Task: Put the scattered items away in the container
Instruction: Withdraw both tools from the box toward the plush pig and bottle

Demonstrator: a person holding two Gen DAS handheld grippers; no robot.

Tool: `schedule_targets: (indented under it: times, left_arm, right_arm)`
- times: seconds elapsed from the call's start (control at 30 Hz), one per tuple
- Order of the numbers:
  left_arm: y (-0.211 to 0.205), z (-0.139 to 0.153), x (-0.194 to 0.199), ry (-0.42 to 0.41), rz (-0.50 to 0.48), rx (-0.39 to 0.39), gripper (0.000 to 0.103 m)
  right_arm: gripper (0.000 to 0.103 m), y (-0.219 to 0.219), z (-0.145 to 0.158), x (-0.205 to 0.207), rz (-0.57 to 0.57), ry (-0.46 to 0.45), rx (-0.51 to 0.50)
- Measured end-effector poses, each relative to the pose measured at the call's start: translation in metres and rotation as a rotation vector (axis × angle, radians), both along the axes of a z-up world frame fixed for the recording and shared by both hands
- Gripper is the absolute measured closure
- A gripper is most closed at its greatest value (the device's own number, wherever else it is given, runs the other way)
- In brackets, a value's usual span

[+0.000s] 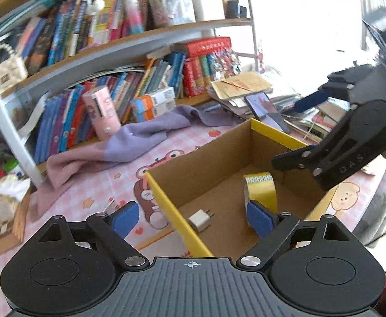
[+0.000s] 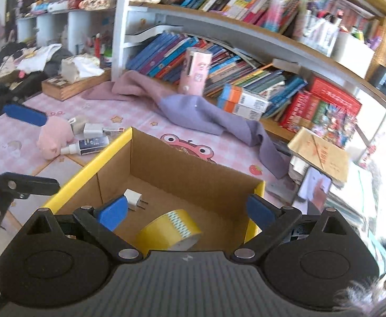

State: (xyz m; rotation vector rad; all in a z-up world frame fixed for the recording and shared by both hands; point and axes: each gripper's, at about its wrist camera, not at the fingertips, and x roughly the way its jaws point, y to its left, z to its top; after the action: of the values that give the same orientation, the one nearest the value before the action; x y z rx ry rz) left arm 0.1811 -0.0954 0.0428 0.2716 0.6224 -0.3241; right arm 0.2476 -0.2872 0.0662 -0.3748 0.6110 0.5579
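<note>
Your right gripper (image 2: 187, 211) hangs wide apart and empty over the cardboard box (image 2: 113, 145); your left gripper (image 1: 193, 216) is equally spread, holding nothing, straddling the box's near wall; below them lie the yellow tape roll (image 2: 169, 231) and a white plug adapter (image 2: 133, 198); beyond the right gripper's left finger, outside the box, wait the pink plush (image 2: 53, 137), soft and light, pinch its body; the small bottle (image 2: 87, 144) is smooth, take it mid-barrel; a white charger (image 2: 94, 130) lies behind; the pink tablecloth (image 2: 129, 116) sits crowded against full bookshelves (image 2: 219, 60).

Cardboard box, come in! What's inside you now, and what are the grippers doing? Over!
Left gripper and right gripper open, empty. Yellow tape roll and white charger plug inside cardboard box. Pink plush pig and small bottle outside.
</note>
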Motion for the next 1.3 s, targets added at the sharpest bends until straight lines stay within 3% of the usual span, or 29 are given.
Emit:
schedule_targets:
  times: [0.23,0.67,1.07,1.3]
  left_arm:
    - [0.026,-0.002,-0.041,-0.006,0.030,-0.029,0.010]
    - [0.076,-0.029,-0.109,0.067,0.111,-0.089,0.010]
    - [0.113,-0.051,-0.155,0.103,0.255,-0.110,0.010]
    - [0.134,-0.057,-0.174,0.106,0.364,-0.125,0.010]
  right_arm:
    - [0.005,0.000,0.003,-0.046,-0.105,-0.006,0.033]
    - [0.005,0.015,-0.019,-0.132,-0.217,0.050,0.031]
    - [0.005,0.078,-0.053,-0.177,-0.187,0.170,0.083]
    - [0.005,0.121,-0.065,-0.190,-0.125,0.181,0.081]
